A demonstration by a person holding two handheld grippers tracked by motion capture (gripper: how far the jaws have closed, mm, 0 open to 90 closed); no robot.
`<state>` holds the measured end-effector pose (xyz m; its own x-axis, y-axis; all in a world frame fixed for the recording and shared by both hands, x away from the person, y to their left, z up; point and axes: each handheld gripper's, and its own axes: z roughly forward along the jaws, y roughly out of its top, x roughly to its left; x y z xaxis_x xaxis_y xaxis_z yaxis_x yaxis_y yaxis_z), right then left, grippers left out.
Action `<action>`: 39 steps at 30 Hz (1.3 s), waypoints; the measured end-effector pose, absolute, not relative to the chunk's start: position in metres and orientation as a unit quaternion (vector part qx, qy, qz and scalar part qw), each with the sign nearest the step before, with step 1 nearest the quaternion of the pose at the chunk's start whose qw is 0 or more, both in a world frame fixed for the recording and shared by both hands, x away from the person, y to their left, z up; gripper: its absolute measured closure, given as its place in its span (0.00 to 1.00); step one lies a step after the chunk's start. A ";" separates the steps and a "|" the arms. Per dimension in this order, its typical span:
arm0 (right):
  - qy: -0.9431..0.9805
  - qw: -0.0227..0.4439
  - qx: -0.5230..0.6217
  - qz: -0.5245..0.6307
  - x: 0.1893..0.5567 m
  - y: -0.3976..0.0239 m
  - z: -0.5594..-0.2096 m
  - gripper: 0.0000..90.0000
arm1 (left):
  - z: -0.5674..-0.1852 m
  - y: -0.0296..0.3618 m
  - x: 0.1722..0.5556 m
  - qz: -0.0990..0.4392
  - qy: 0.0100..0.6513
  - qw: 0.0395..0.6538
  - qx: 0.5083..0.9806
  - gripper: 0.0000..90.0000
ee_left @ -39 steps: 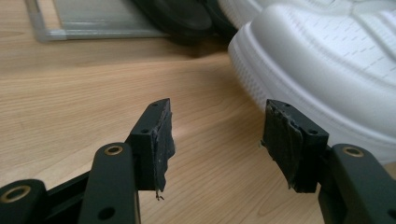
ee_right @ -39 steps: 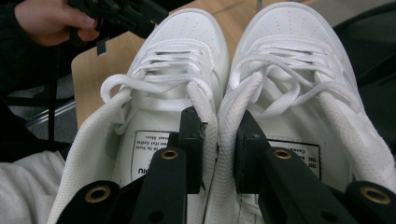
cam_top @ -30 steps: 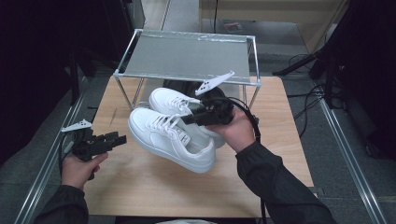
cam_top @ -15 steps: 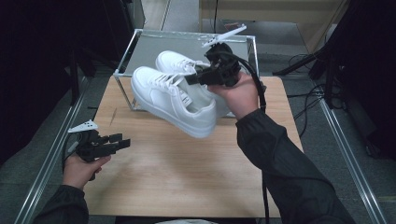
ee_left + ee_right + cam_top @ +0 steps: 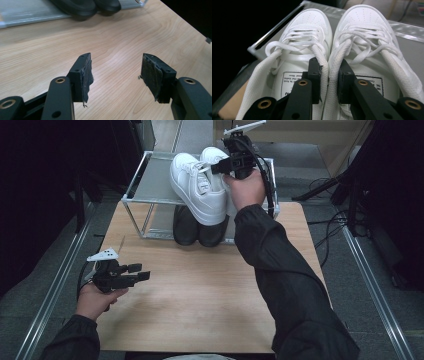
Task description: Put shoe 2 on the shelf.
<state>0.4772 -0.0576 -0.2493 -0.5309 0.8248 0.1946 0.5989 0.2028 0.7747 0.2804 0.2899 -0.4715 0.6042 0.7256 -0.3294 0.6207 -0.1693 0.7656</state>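
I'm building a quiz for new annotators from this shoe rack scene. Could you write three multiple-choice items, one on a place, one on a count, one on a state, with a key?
1. Where does the pair of black shoes sit?
A. under the rack's top shelf
B. at the table's near edge
C. in the left claw

2. How many white sneakers does the right claw carry?
A. one
B. two
C. three

3. How does the left claw stand?
A. shut on a lace
B. shut on a shoe
C. open, nothing between its pads

Key: 1 A, the high view shows them beneath the metal rack's shelf. 2 B, the right gripper view shows its jaws pinching the inner collars of two sneakers together. 3 C, the left gripper view shows bare table in the gap.
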 end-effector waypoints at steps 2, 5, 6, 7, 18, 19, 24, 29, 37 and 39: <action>0.752 0.143 0.485 0.423 0.485 -0.053 -0.251 0.86 | -0.471 0.288 0.282 0.048 0.437 0.469 0.766 0.47; 0.740 0.161 0.508 0.411 0.494 -0.043 -0.254 0.86 | -0.470 0.284 0.284 0.047 0.431 0.473 0.767 0.47; 0.733 0.163 0.518 0.409 0.497 -0.040 -0.256 0.86 | -0.470 0.284 0.285 0.046 0.429 0.474 0.768 0.47; 0.723 0.162 0.532 0.409 0.500 -0.037 -0.259 0.86 | -0.470 0.283 0.286 0.046 0.427 0.474 0.769 0.47; 0.700 0.190 0.578 0.372 0.519 -0.008 -0.272 0.84 | -0.470 0.277 0.293 0.041 0.417 0.473 0.775 0.46; 0.699 0.191 0.578 0.374 0.520 -0.009 -0.272 0.83 | -0.470 0.277 0.293 0.041 0.417 0.472 0.776 0.46; 0.704 0.187 0.573 0.375 0.525 -0.015 -0.272 0.82 | -0.470 0.277 0.293 0.042 0.417 0.469 0.778 0.46; 0.719 0.195 0.557 0.368 0.529 -0.018 -0.273 0.80 | -0.470 0.275 0.293 0.044 0.413 0.469 0.779 0.46; 0.721 0.175 0.551 0.381 0.527 -0.022 -0.274 0.68 | -0.470 0.272 0.293 0.043 0.405 0.470 0.783 0.46; 0.719 0.170 0.551 0.387 0.526 -0.023 -0.274 0.60 | -0.469 0.271 0.293 0.043 0.403 0.471 0.783 0.46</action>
